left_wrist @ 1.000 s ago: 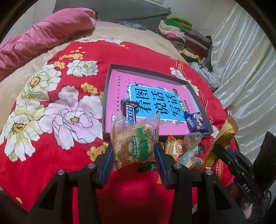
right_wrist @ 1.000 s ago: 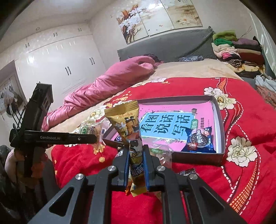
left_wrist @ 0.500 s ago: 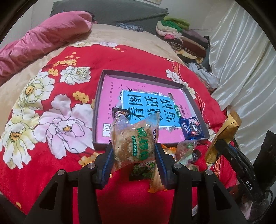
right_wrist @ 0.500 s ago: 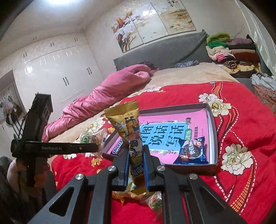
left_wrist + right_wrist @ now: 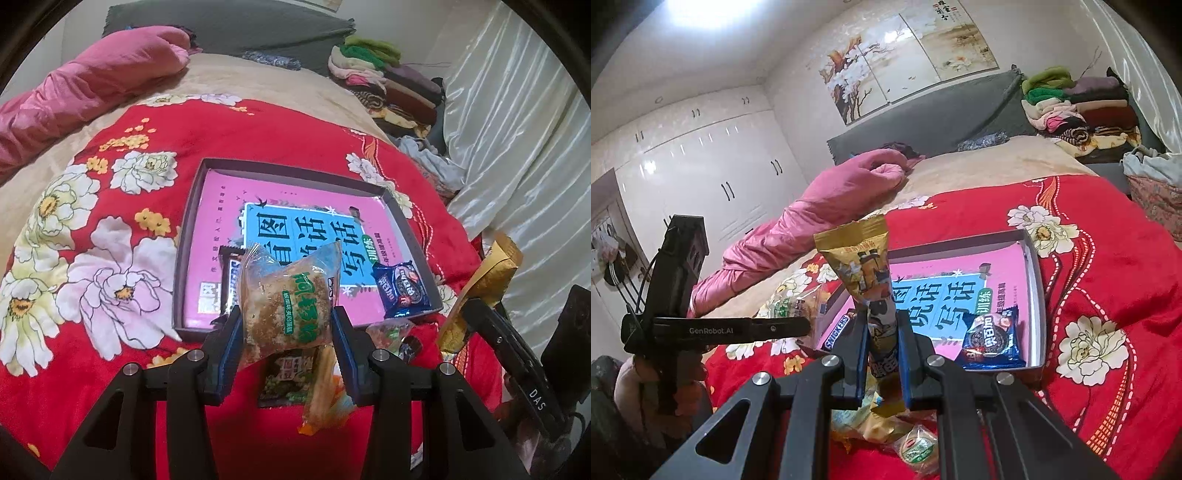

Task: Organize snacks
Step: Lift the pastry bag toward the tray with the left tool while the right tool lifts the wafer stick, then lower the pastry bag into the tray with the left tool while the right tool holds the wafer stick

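My left gripper [image 5: 287, 325] is shut on a clear cake packet with green print [image 5: 290, 301], held above the near edge of the shallow box [image 5: 184, 258]. My right gripper [image 5: 881, 343] is shut on a gold snack packet [image 5: 862, 266], held upright in front of the box [image 5: 1036, 295]. The box holds a pink and blue book, a Snickers bar [image 5: 836, 332] at its near left and a blue Oreo packet [image 5: 991, 338] at its near right. Loose snacks [image 5: 317, 384] lie on the red blanket under both grippers.
The red floral blanket [image 5: 92, 266] covers the bed. A pink quilt [image 5: 92, 85] lies at the far left, folded clothes [image 5: 373, 70] at the far right. White curtains [image 5: 517, 147] hang on the right. The left gripper shows in the right wrist view [image 5: 798, 326].
Both grippers have risen and drawn back a little with their packets held. The box now looks farther off and more of the loose snacks show below.
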Available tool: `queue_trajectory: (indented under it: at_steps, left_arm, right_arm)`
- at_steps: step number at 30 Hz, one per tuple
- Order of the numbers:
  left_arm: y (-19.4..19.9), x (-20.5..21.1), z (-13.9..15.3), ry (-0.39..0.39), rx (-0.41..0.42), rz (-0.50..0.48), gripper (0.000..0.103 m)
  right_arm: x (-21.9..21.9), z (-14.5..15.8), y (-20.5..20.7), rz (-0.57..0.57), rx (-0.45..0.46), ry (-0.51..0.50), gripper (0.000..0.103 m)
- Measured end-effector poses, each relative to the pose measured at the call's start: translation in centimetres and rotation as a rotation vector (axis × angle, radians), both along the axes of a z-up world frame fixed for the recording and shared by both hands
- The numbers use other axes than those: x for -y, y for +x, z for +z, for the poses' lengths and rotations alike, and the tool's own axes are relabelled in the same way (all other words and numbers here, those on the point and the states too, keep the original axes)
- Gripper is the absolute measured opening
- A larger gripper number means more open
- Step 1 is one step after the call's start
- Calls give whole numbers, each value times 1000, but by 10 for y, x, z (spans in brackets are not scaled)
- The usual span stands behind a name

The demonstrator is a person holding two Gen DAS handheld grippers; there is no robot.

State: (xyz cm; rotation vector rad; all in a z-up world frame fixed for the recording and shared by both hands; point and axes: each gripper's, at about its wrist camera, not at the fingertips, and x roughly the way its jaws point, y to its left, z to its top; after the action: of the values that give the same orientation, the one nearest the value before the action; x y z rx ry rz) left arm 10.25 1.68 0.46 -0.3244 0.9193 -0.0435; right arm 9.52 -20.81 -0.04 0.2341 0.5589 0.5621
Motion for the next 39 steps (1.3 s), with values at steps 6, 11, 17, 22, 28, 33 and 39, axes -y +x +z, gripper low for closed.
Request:
queue_trajectory:
  at_steps: [6,11,17,22,28,33,39]
  left_arm:
    - [9,5,1,-6,5,-4,48]
    - [17,9,-2,-7,1,-10,48]
    - [27,11,-6,-5,-9,-10,48]
    - [35,12,-9,1,-19,-7,47]
    - [44,14,-15,8,-32,-8,48]
    - [49,16,-21,17,-46,-13,48]
    - [55,18,-29,22,-64,-15,48]
  right_arm:
    - [6,1,5,-14,0,25,15]
    - [11,3,13,-36,6,38,15]
    - [16,3,24,-48,6,59,15]
    - [14,1,34,-49,3,59,15]
    - [12,-3,47,-48,-6,54,15]
    - [8,-8,55,-51,-23,43,15]
    - [1,-14,65,-39,-48,16,15]
